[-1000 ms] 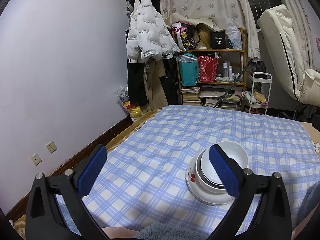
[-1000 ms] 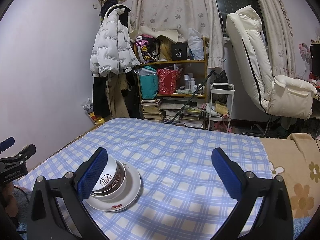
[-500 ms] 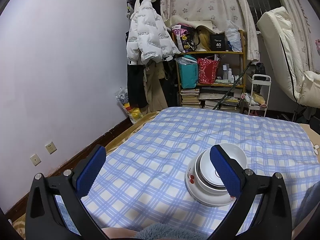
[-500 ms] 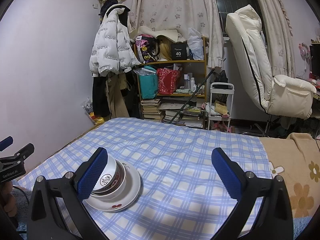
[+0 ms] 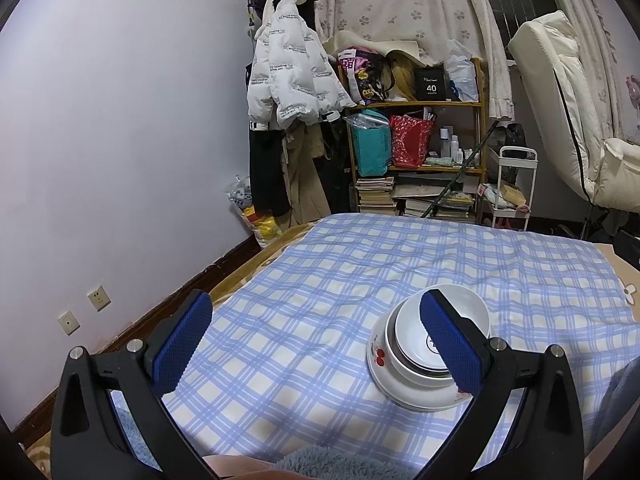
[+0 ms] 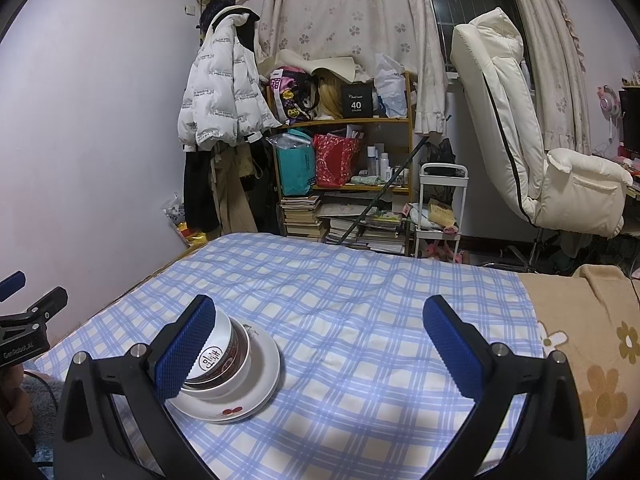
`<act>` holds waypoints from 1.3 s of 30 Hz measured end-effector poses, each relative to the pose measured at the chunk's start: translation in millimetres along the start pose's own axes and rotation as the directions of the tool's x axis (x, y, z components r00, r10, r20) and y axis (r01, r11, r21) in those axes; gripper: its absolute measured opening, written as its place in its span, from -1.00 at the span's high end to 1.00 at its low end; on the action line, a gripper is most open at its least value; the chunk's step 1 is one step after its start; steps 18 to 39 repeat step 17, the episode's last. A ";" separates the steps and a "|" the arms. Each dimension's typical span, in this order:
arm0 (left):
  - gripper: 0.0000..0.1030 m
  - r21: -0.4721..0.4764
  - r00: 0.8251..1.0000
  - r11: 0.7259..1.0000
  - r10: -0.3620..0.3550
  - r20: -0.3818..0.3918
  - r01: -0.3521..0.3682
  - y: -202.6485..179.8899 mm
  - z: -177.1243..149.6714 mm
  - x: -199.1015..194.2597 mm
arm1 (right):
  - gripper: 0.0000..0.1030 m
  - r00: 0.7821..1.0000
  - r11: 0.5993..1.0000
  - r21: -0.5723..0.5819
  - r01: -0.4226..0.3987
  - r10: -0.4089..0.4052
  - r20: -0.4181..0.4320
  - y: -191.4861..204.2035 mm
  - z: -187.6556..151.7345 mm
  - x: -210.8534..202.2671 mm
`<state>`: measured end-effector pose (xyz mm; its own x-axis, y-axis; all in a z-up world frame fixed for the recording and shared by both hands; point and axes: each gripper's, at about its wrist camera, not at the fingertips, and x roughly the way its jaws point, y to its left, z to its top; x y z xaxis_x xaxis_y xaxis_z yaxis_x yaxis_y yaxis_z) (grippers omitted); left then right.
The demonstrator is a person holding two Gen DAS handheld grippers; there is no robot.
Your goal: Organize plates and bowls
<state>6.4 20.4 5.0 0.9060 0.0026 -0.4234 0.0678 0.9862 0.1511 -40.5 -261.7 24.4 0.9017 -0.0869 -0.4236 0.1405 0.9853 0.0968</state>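
Blue and white checks cover the cloth [image 5: 312, 280] that is spread over the bed. On this cloth sits one stack of dishes. At the bottom is a white plate [image 6: 264, 376] with small red cherries painted on its rim. A white bowl [image 5: 404, 368] rests on the plate. Inside it there seems to be a dark-banded bowl [image 6: 234, 350], though most of it is hidden, so I cannot be sure of its shape. On top sits a white bowl with dark writing [image 6: 218, 344] on its side. The stack stands straight and is near the front edge of the bed.

The left gripper [image 5: 316, 330] is wide open and holds nothing. Its two blue pads are far apart. In the left view its right pad [image 5: 448, 344] sits in front of the stack, but I cannot tell if it touches the bowls.

The right gripper [image 6: 320, 342] is wide open too, and it holds nothing. In the right view its left pad [image 6: 184, 352] covers part of the stack. Plain checked cloth lies between its two pads.

A tan blanket with flowers [image 6: 592, 344] lies beside the checked cloth on the right. Past the bed stands a wooden shelf [image 6: 344, 156] full of bags and books. A white puffy jacket [image 6: 224, 100] hangs on the wall next to it. A big cream chair [image 6: 520, 140] stands on the right.
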 end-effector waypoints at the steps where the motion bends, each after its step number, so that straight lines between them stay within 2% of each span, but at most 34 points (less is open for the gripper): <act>1: -0.98 0.000 1.000 1.000 -0.002 0.001 0.002 0.1 0.1 -0.2 | -1.00 1.000 1.000 0.000 0.001 -0.001 0.001 0.2 0.2 -0.1; 39: -0.98 0.002 1.000 1.000 -0.010 0.004 0.010 0.7 2.5 -1.1 | -1.00 1.000 1.000 -0.002 -0.002 0.002 -0.002 -1.5 2.7 -0.4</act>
